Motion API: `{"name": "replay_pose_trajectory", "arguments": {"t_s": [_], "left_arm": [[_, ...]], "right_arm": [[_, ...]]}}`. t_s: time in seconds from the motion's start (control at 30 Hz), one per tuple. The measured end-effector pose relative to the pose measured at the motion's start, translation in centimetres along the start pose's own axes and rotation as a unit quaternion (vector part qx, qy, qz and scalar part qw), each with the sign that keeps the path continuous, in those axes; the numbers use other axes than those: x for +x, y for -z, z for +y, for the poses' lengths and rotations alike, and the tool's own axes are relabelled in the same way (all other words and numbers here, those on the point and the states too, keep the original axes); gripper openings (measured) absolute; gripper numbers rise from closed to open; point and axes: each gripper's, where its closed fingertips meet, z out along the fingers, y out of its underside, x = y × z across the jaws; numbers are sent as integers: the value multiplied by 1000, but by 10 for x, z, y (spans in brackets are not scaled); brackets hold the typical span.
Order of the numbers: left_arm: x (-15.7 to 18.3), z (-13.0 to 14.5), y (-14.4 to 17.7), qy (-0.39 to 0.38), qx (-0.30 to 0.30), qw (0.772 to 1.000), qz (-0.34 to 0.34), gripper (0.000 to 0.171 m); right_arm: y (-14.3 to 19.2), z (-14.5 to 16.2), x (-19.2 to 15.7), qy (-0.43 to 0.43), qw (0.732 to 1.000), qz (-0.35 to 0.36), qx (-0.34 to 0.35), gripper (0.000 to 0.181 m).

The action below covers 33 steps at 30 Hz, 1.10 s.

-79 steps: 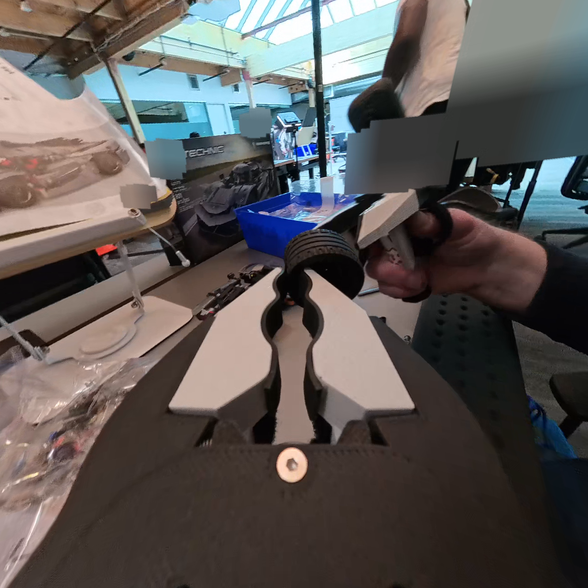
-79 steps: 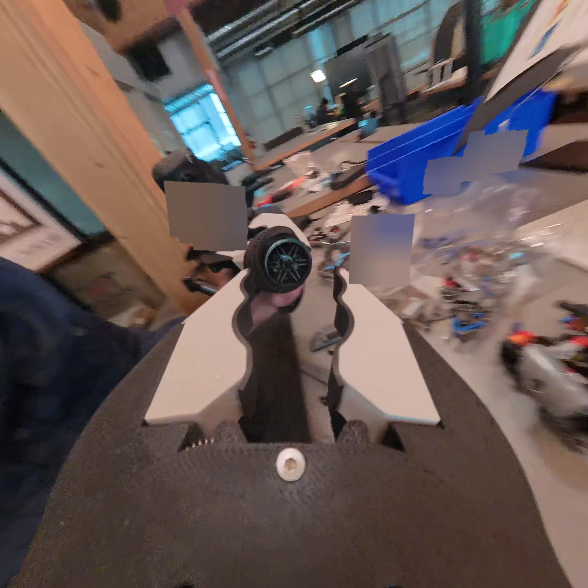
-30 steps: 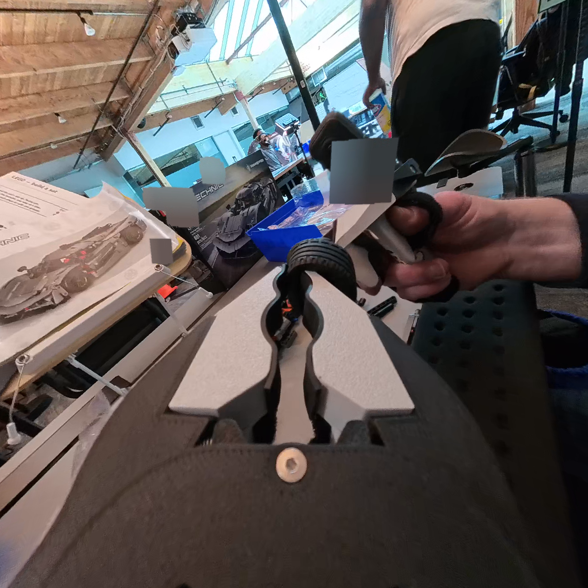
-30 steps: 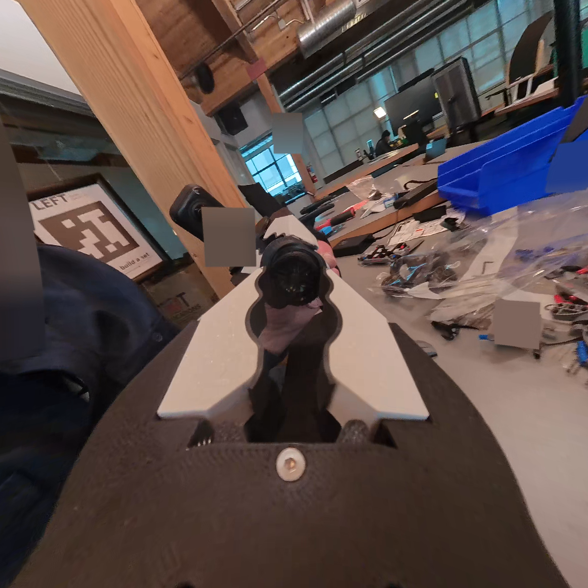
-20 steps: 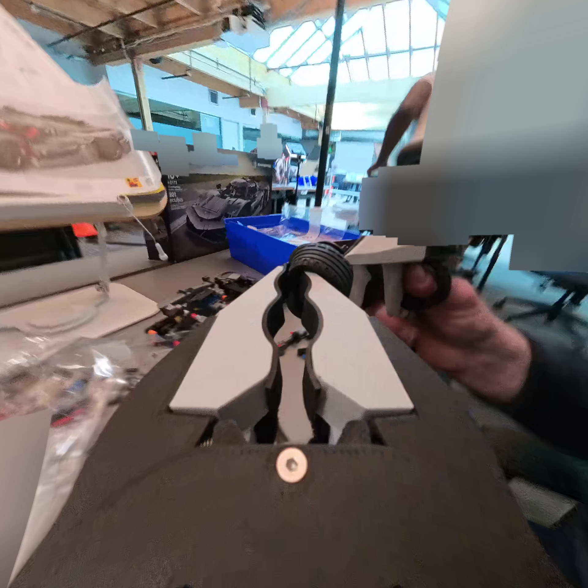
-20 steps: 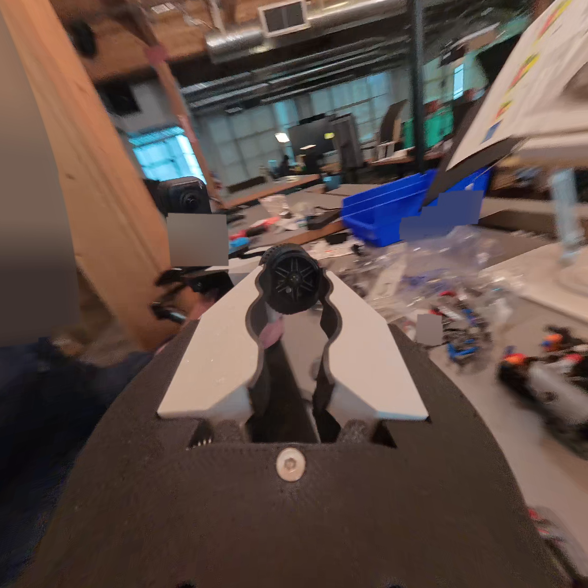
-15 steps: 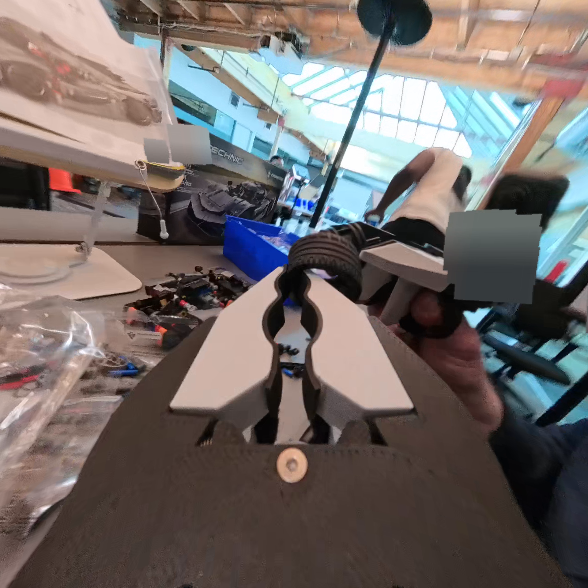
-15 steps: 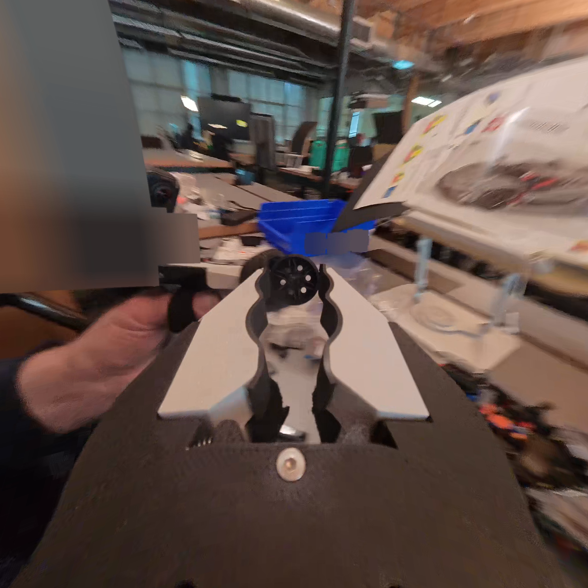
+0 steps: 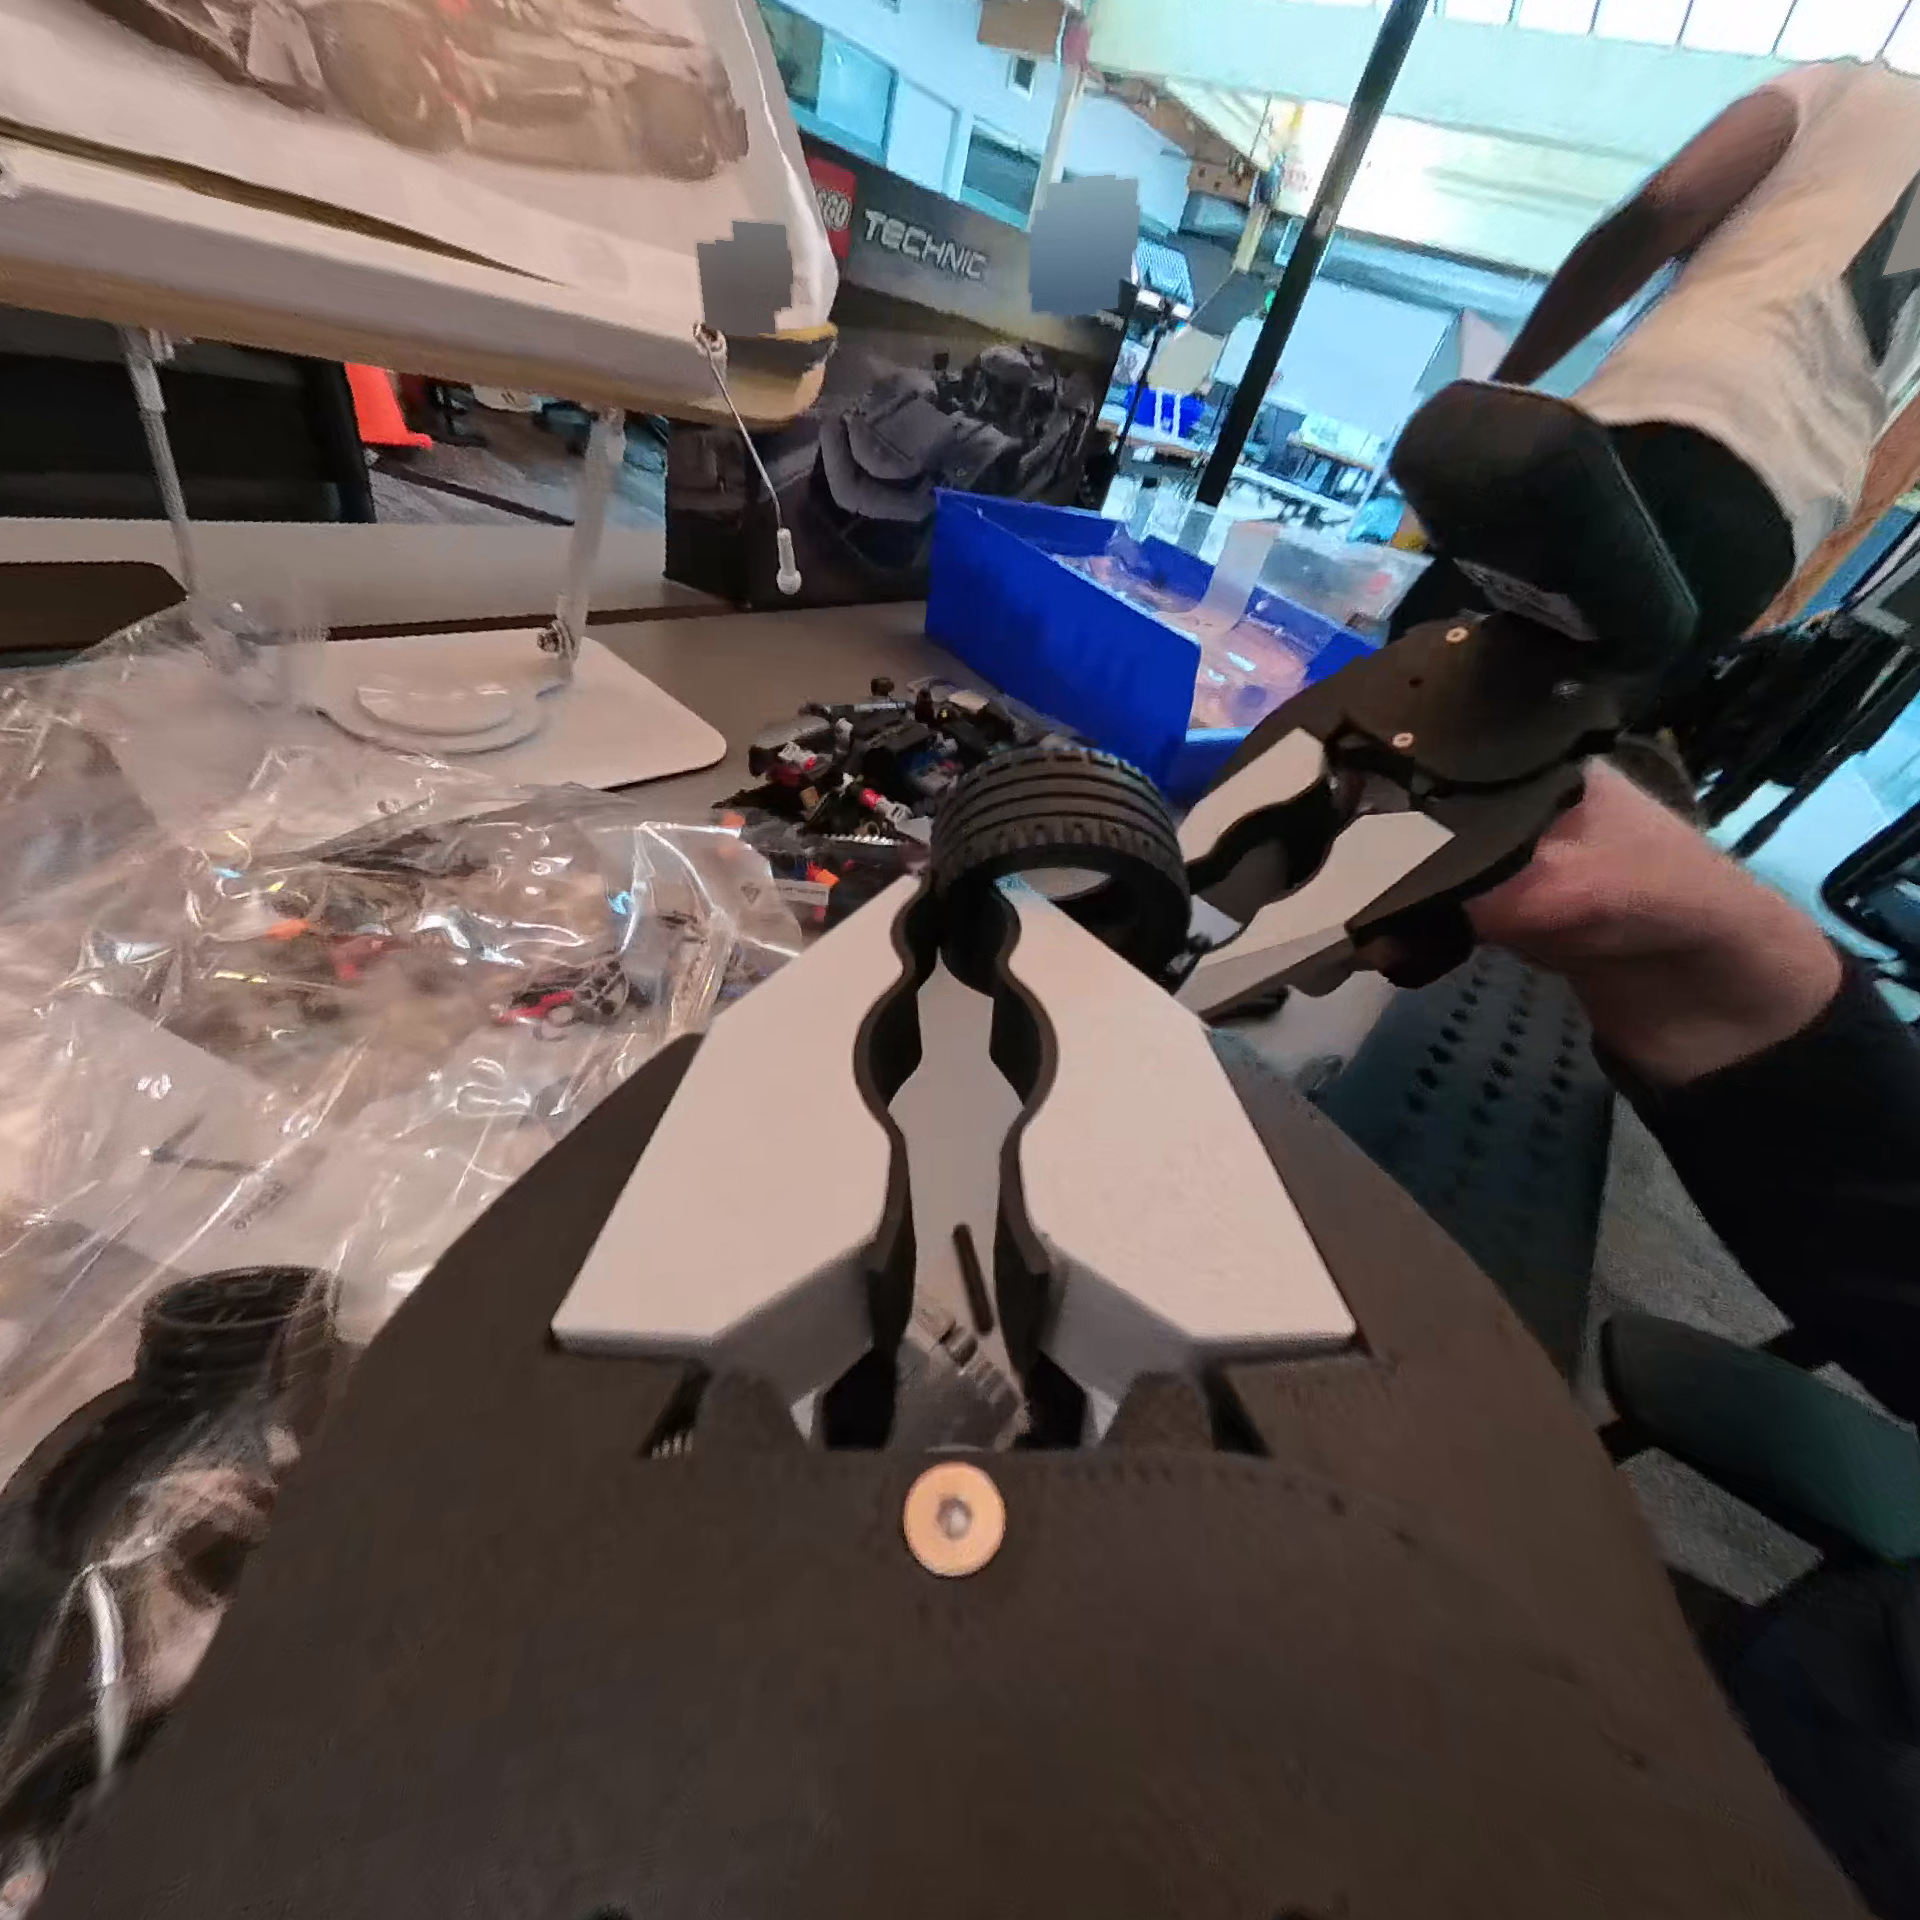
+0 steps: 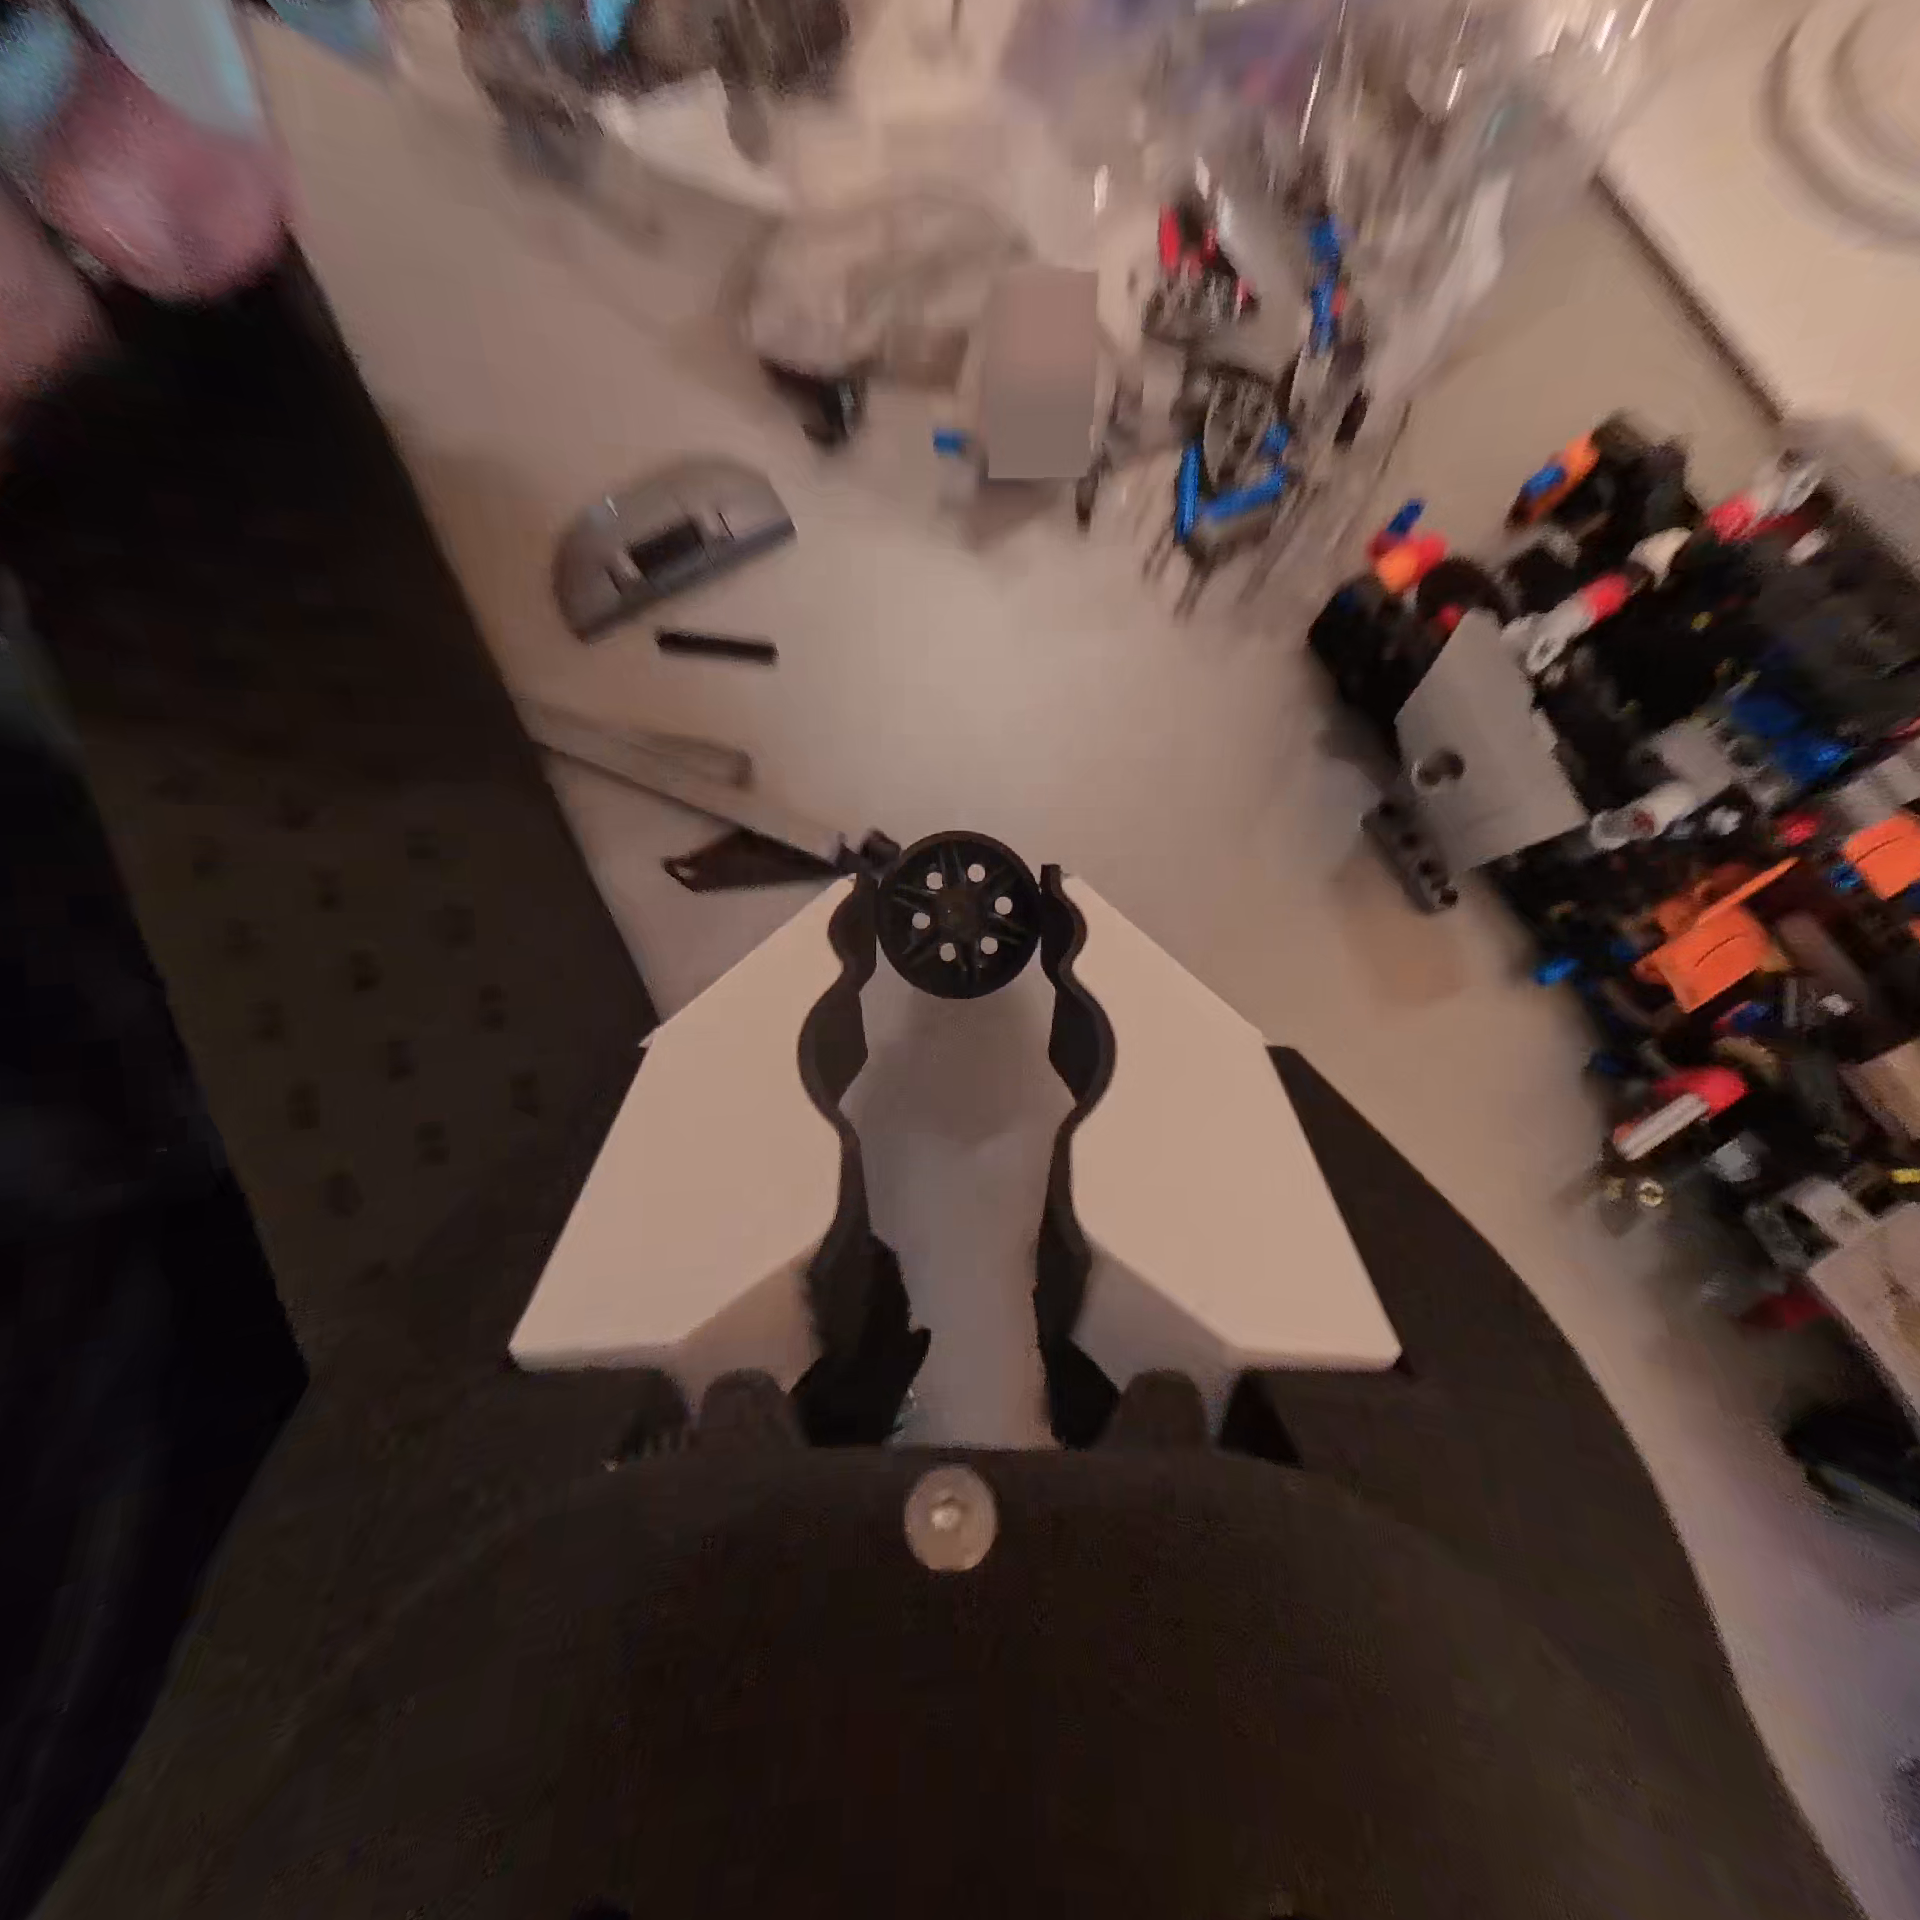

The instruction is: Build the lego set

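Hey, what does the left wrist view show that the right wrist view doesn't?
Only the left wrist view shows the tyre gripped by the left tongs, the blue bin and the instruction booklet.

Only the right wrist view shows the wheel rim gripped by the right tongs, seen from above.

Both show the table with loose pieces.

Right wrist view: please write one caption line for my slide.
Right gripper holds a black spoked wheel rim above the table, beside the part-built model.
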Motion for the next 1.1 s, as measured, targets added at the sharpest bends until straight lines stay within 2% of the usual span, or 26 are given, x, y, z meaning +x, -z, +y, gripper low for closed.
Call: {"name": "replay_pose_trajectory", "arguments": {"t_s": [0.1,0.17,0.23,0.27,0.37,0.43,0.5,0.53,0.57,0.67,0.77,0.97,1.03,1.1], "left_arm": [[-3,11,-3,-13,-27,1000,-6,4],[-2,13,-5,-16,-32,999,-3,4],[-1,15,-7,-18,-39,999,-4,4],[-1,15,-8,-16,-39,999,-4,4],[1,11,-12,6,-28,1000,-6,4],[7,9,-18,23,-18,1000,7,4],[15,3,-22,40,0,999,23,4],[14,0,-22,44,10,999,20,4],[13,-2,-21,44,14,999,18,5],[8,-5,-16,48,13,999,17,9],[1,-12,-12,52,24,998,15,11],[-20,-21,-1,52,37,998,-8,29],[-25,-27,8,65,59,996,-1,32],[-36,-25,18,70,55,996,-18,38]], "right_arm": [[-15,19,4,-2,998,-4,-63,32],[-13,16,5,5,998,-7,-56,42],[-1,-2,7,28,999,10,-12,47],[9,-20,2,53,998,17,35,46],[39,-73,-47,116,979,-47,162,43],[38,-92,-68,148,970,-56,183,50],[30,-104,-64,180,966,2,184,42],[30,-111,-61,194,961,27,196,27],[30,-115,-61,205,957,32,201,16],[28,-125,-65,198,959,1,202,7],[30,-138,-64,184,961,-33,203,5],[28,-157,-59,167,962,-90,198,3],[26,-161,-49,160,965,-83,192,3],[26,-169,-36,159,966,-67,192,3]]}}
